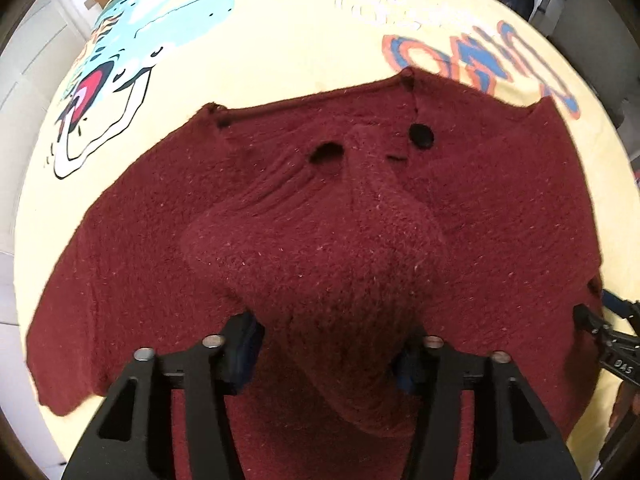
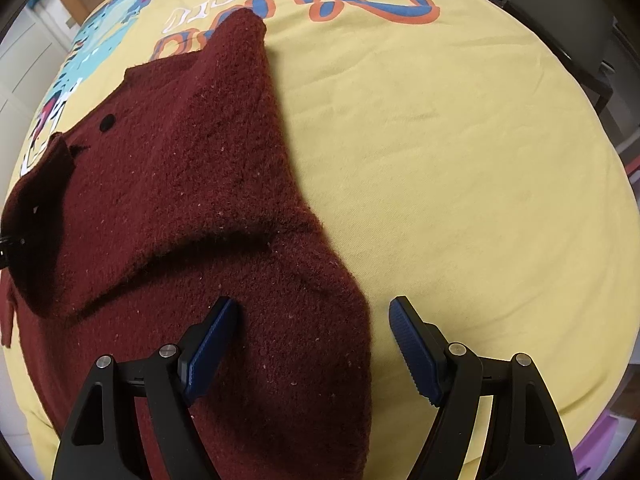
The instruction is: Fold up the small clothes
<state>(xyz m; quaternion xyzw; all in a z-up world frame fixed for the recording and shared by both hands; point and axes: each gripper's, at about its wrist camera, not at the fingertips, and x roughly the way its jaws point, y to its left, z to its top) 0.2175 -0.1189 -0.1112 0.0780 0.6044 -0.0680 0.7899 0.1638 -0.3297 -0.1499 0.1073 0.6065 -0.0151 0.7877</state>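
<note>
A dark red knitted cardigan (image 1: 500, 208) with black buttons (image 1: 421, 135) lies spread on a yellow printed cloth (image 1: 280, 60). My left gripper (image 1: 326, 354) stands wide with a raised fold of the cardigan between its blue pads; the pads (image 1: 246, 354) look apart, not pinching. In the right wrist view the cardigan (image 2: 180, 168) lies to the left with one part folded over. My right gripper (image 2: 314, 344) is open low over the cardigan's right edge, its left pad (image 2: 208, 350) over the knit and its right pad (image 2: 416, 354) over the bare cloth.
The yellow cloth (image 2: 460, 160) carries a cartoon print (image 1: 120, 60) and blue-orange lettering (image 2: 372, 4). The other gripper's black frame (image 1: 612, 344) shows at the right edge of the left wrist view. White cupboards and furniture stand beyond the cloth's edges.
</note>
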